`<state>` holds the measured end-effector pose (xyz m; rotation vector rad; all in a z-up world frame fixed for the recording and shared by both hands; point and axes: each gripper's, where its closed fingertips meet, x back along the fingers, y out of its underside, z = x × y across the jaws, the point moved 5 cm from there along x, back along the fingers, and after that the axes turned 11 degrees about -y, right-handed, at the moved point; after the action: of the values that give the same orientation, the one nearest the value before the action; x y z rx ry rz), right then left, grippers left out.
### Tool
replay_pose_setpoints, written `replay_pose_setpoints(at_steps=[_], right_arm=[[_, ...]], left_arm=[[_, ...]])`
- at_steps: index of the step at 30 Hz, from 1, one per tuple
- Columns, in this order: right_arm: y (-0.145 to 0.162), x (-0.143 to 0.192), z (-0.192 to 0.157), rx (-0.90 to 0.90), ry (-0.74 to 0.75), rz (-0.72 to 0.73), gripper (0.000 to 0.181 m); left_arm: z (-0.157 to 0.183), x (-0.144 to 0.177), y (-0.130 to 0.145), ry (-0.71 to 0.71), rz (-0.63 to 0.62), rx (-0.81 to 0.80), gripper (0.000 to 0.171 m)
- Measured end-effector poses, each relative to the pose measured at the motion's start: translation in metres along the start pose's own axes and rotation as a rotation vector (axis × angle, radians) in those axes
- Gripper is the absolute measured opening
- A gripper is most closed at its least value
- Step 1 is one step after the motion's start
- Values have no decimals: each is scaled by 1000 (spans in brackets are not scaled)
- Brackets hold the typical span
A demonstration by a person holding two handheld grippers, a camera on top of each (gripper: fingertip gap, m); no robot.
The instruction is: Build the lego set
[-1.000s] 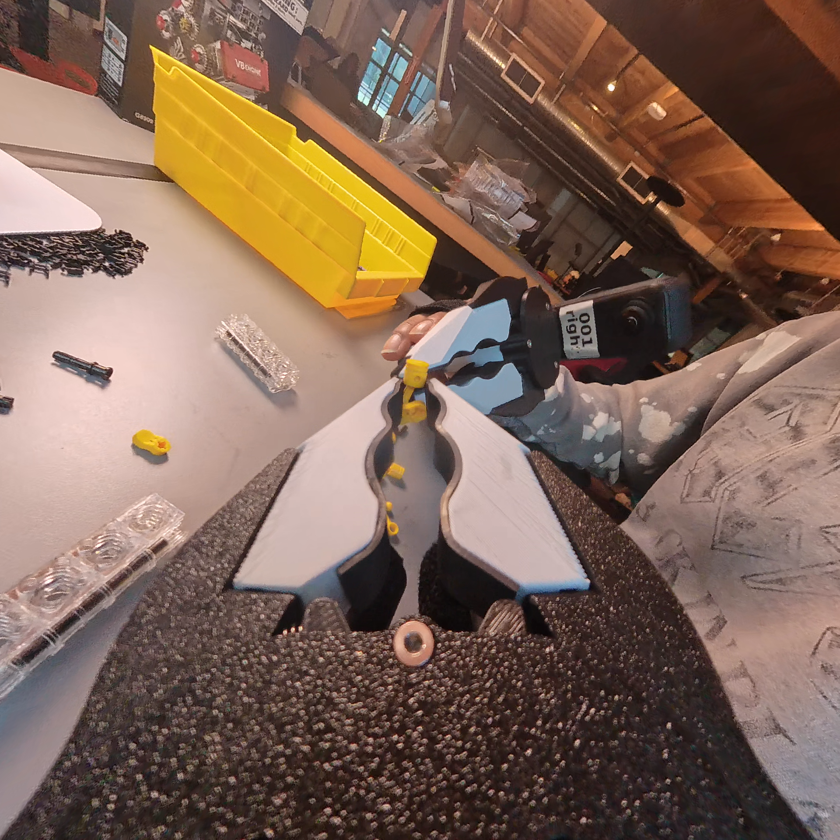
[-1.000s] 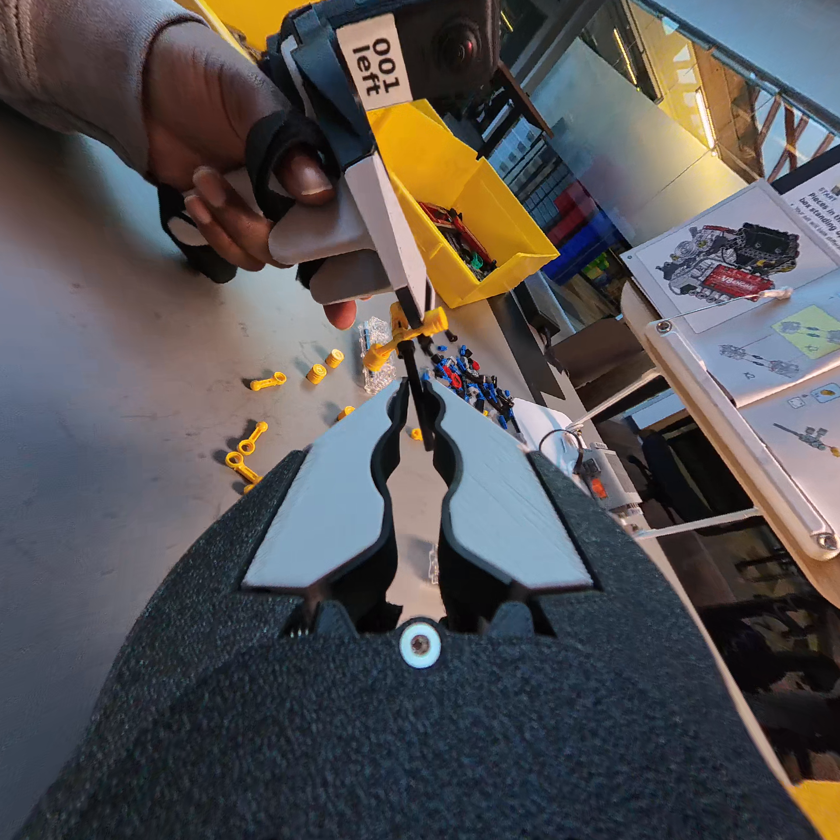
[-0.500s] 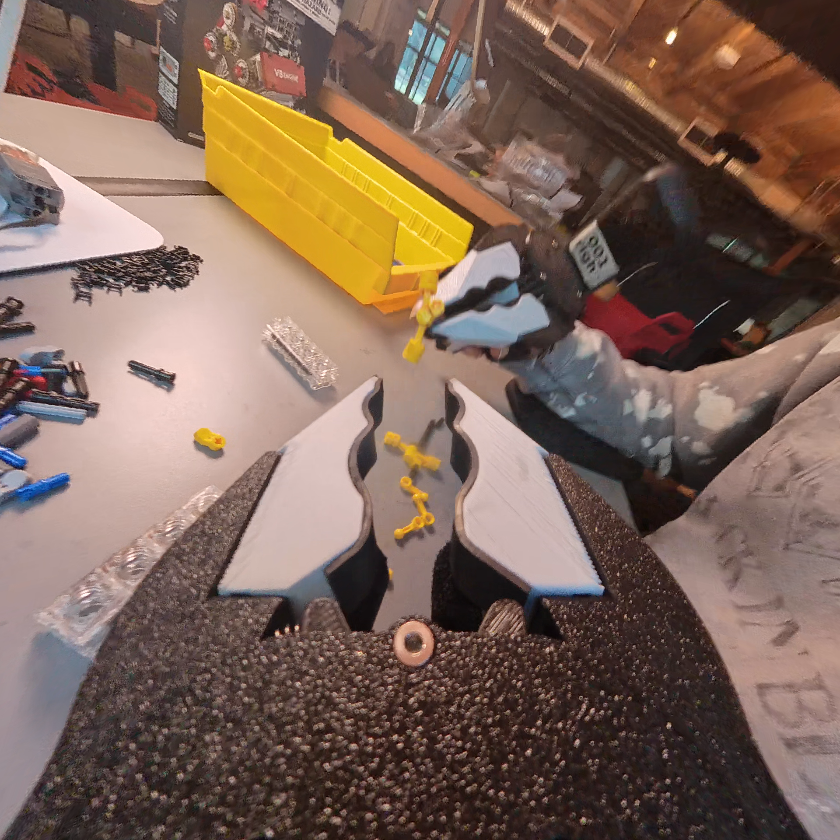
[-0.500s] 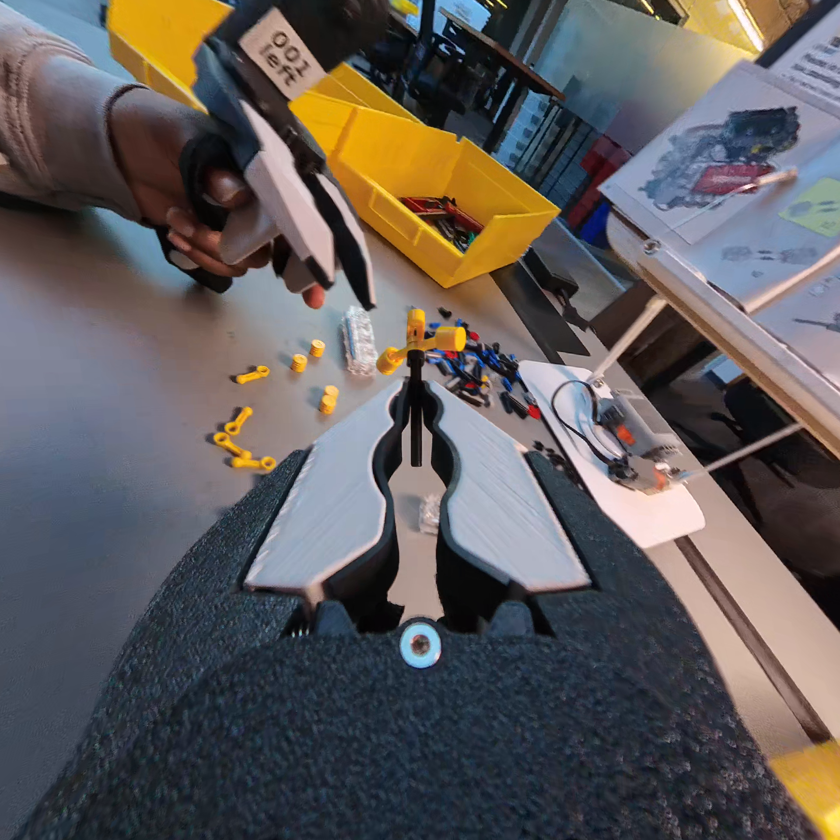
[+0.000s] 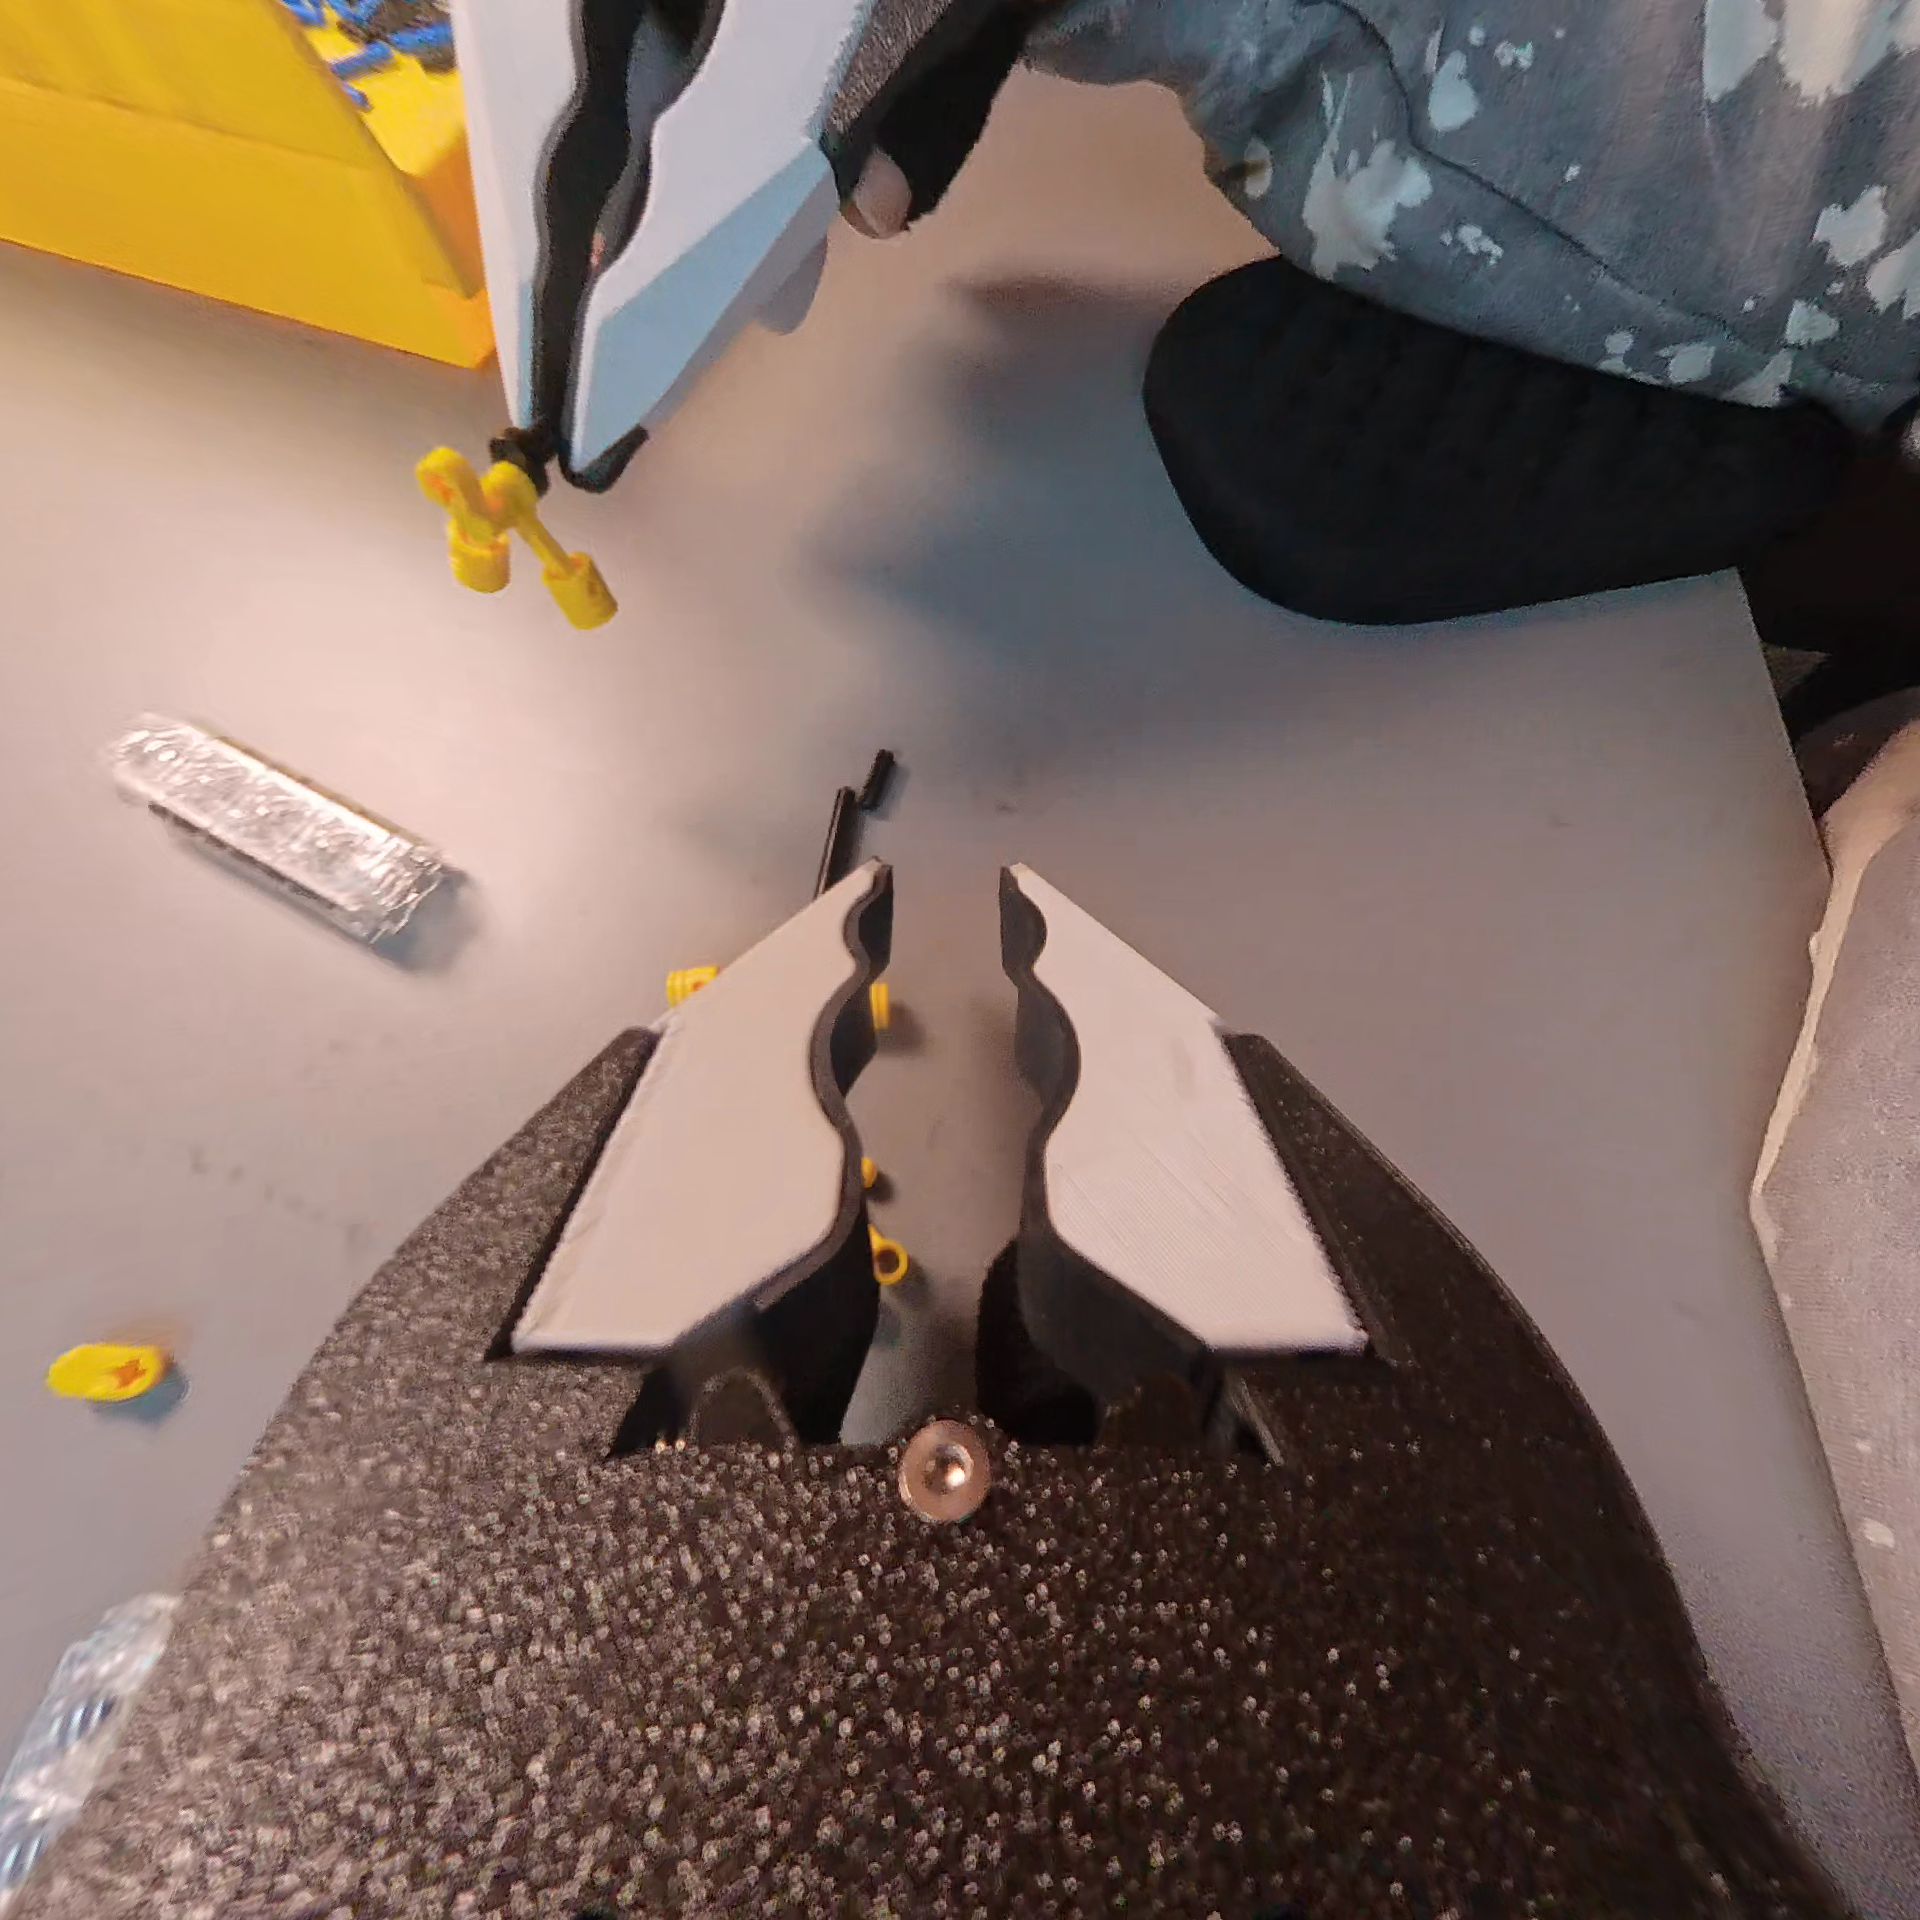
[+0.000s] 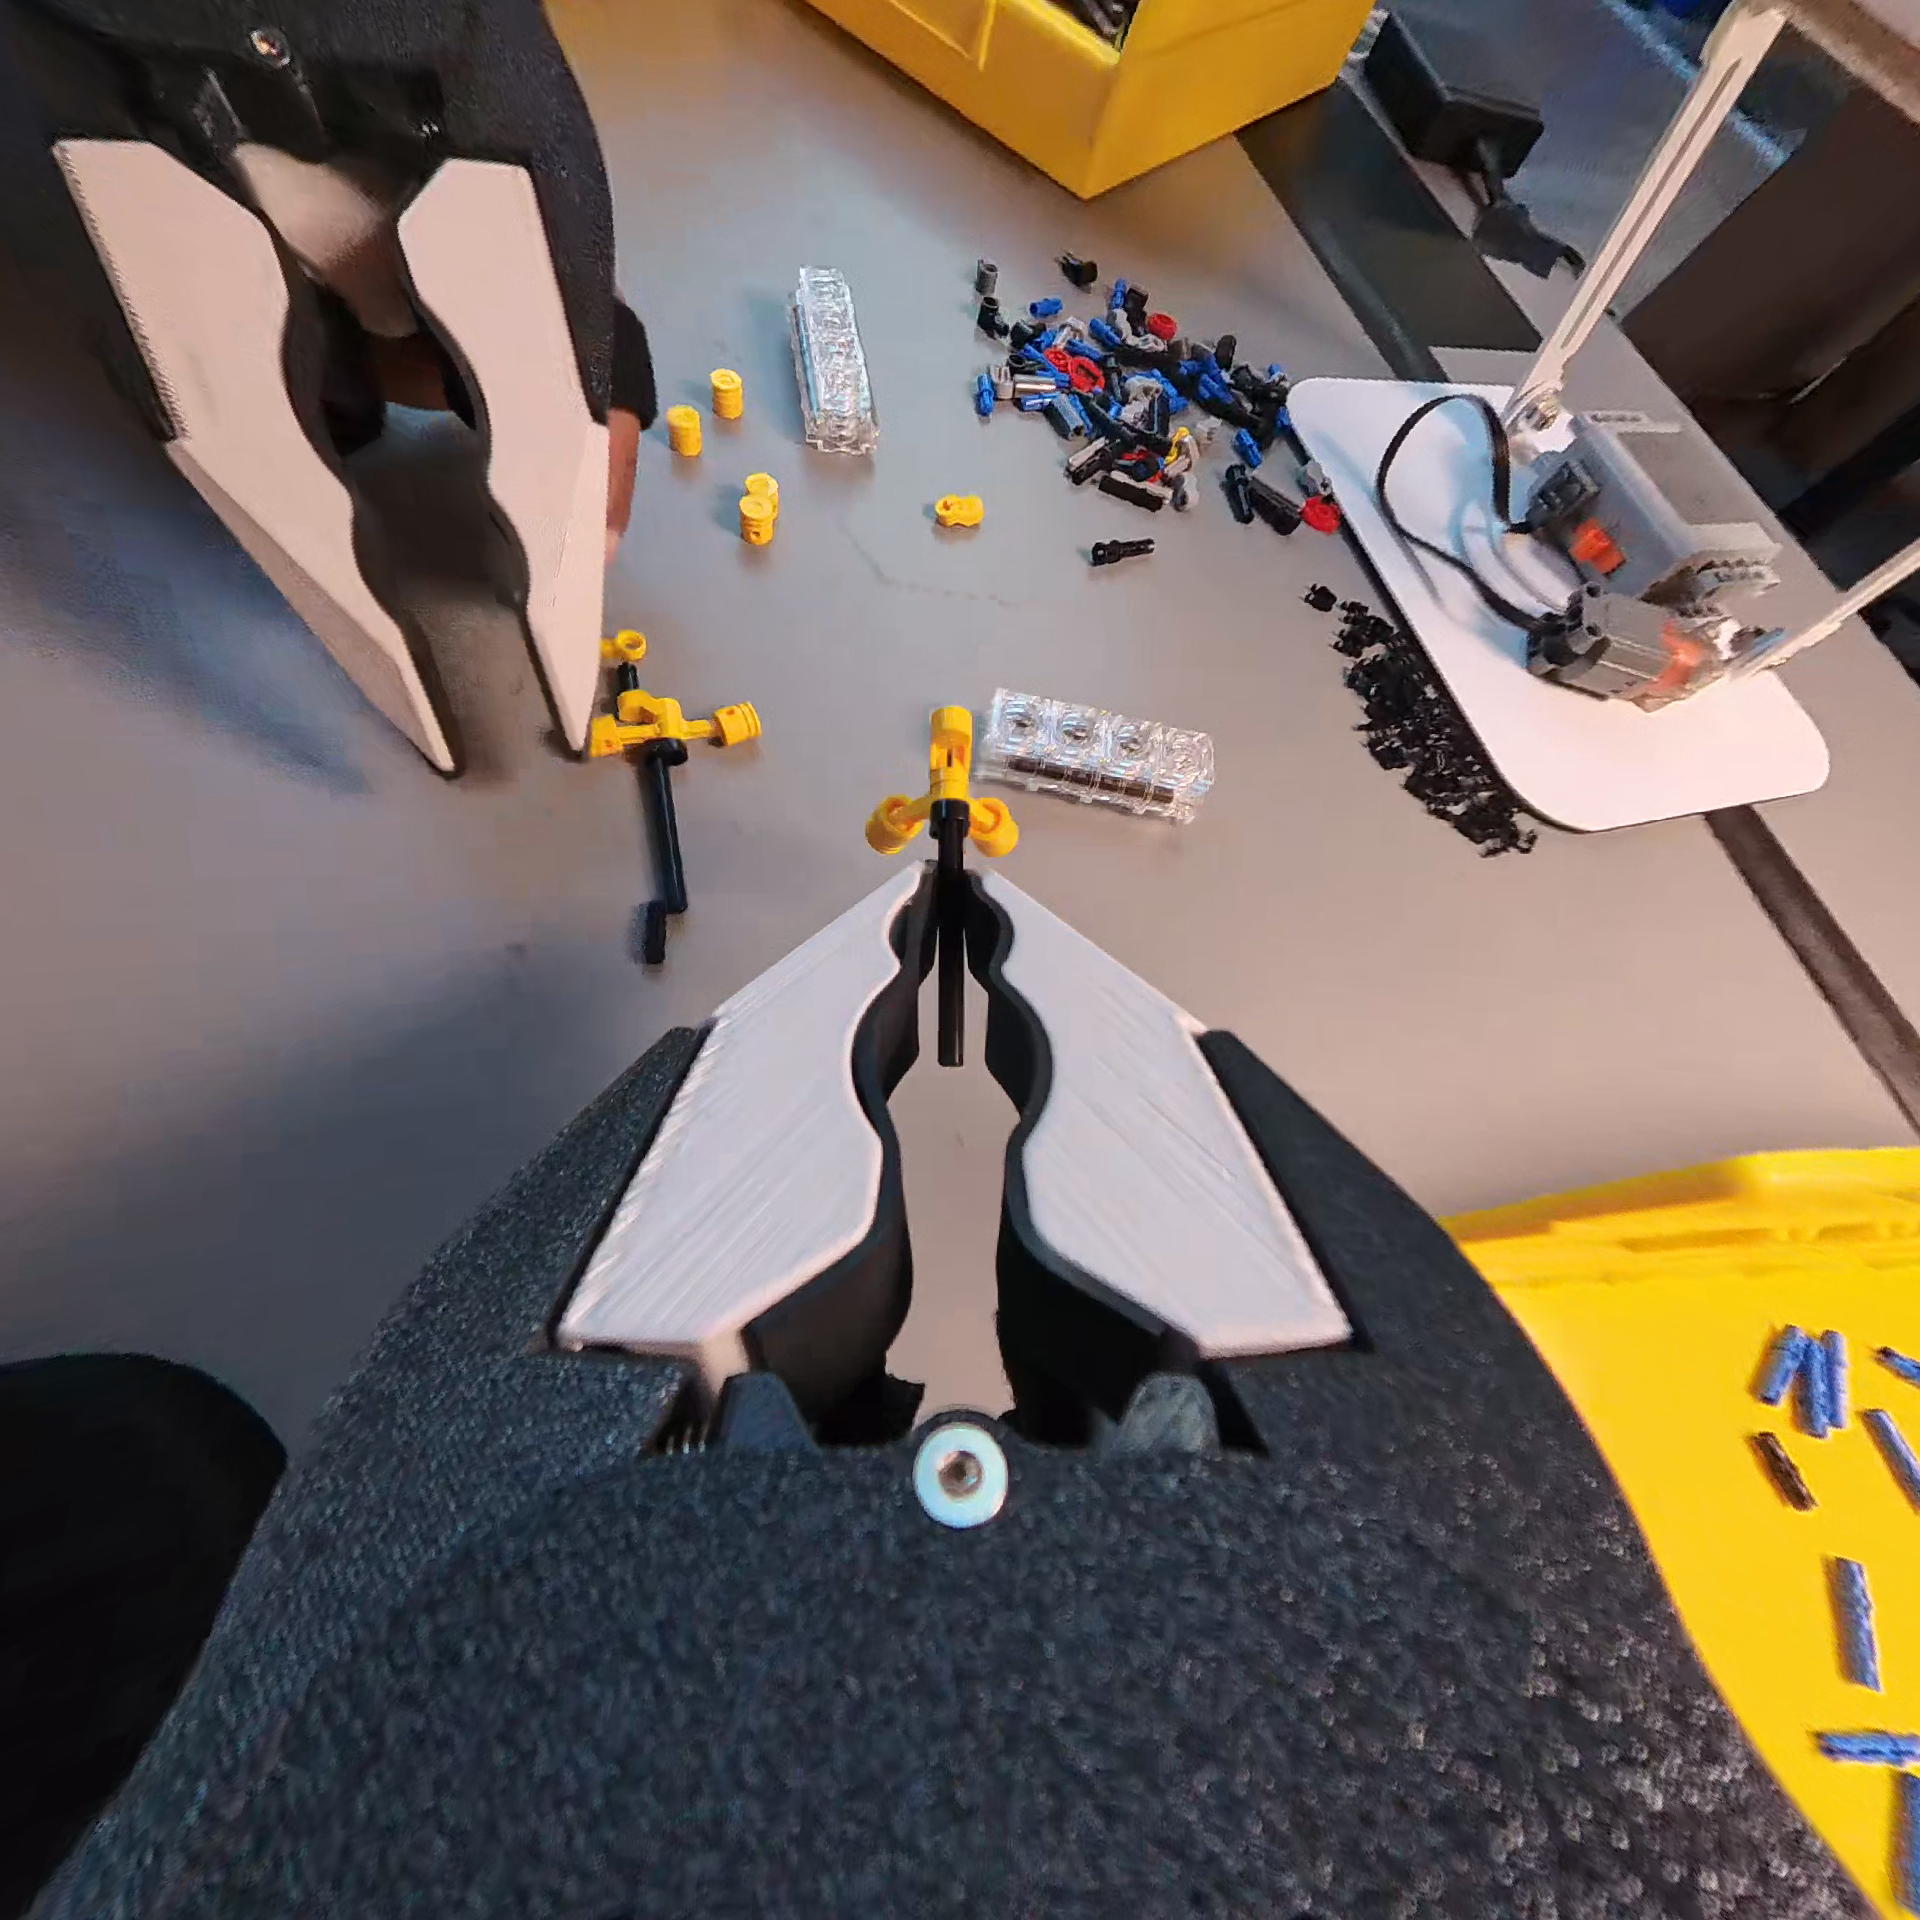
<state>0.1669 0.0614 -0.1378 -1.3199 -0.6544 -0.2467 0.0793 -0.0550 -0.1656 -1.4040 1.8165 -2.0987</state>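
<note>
My right gripper (image 6: 948,873) is shut on a black axle (image 6: 948,966) that carries yellow piston pieces (image 6: 943,800) on its far end, held low over the grey table (image 6: 1351,1039). It also shows in the left wrist view (image 5: 561,457), with the yellow pieces (image 5: 509,530) hanging from its tips. My left gripper (image 5: 948,883) is open with nothing between its fingers, and it points down at the table. In the right wrist view it (image 6: 509,753) stands beside a second black axle with yellow pieces (image 6: 665,727) that lies on the table. The end of that axle (image 5: 840,831) shows by my left fingertip.
Two clear bricks (image 6: 1101,764) (image 6: 836,358), loose yellow bushes (image 6: 727,395), a heap of small blue, black and red parts (image 6: 1132,405) and black pins (image 6: 1423,727) lie on the table. A white plate with a motor (image 6: 1558,644) is at the right. Yellow bins (image 6: 1049,73) (image 6: 1714,1455) stand far and near. Tip to tip, the grippers are about 11 cm apart.
My left gripper let go of the yellow pieces on the held axle, opened, drew away and dropped towards the table. My right gripper kept the axle and tilted down over the table.
</note>
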Motion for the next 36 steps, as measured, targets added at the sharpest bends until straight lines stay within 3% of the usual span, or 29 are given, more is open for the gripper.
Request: replay_pose_setpoints(at_steps=[5, 13, 21, 29, 36], right_arm=[[19, -2, -15, -81, -139, -108, 4], [29, -1, -11, -100, -111, -166, 4], [30, -1, -10, -101, -101, -166, 4], [29, -4, -11, -98, -112, -167, 4], [28, -5, -12, -97, -112, -162, 4]], left_arm=[[-2, -24, 1, -12, -106, -5, 18], [-8, -47, -13, 10, -133, -51, 18], [-6, -41, -16, -25, -96, -202, 14], [-9, -45, -13, 25, -144, -116, 16], [-12, -44, -14, -36, -143, -189, 17]])
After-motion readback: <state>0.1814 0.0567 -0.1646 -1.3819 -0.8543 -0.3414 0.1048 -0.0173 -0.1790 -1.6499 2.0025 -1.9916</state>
